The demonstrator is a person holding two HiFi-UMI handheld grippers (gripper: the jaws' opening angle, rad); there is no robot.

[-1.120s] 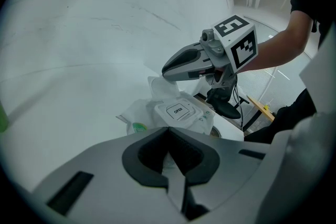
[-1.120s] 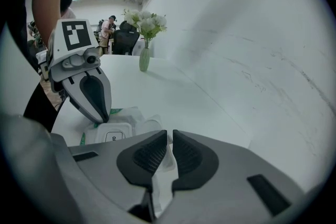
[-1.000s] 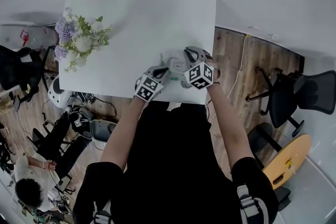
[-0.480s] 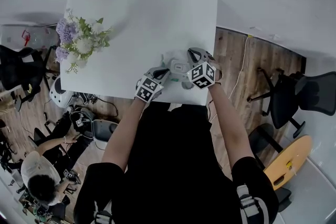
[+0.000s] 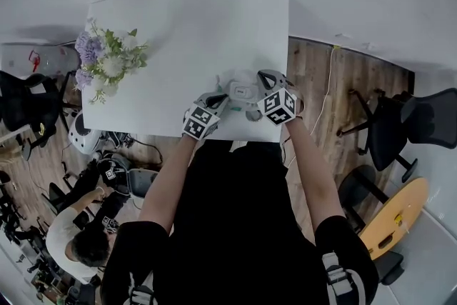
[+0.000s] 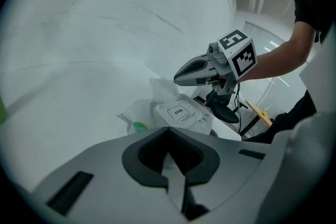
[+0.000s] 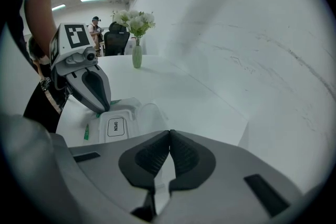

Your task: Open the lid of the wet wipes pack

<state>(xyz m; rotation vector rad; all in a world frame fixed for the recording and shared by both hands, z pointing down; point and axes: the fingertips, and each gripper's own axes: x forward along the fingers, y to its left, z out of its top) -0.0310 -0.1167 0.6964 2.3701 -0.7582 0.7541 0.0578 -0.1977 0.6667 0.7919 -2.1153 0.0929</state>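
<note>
My left hand-held gripper (image 6: 169,129): jaws together, tips at the near edge of the wet wipes pack (image 6: 181,113), which lies on the white desk (image 5: 186,32) just ahead of it. My right hand-held gripper (image 7: 169,132): jaws likewise together, nothing between them, the pack ahead and to its left. The lid (image 7: 115,126), marked OPEN, lies flat on the pack.

A white worktop (image 5: 193,32) fills the upper middle of the head view. A vase of flowers (image 5: 107,61) stands on it by its left edge. A wet wipes pack (image 5: 239,91) lies near its lower right corner, well apart from the vase.
</note>
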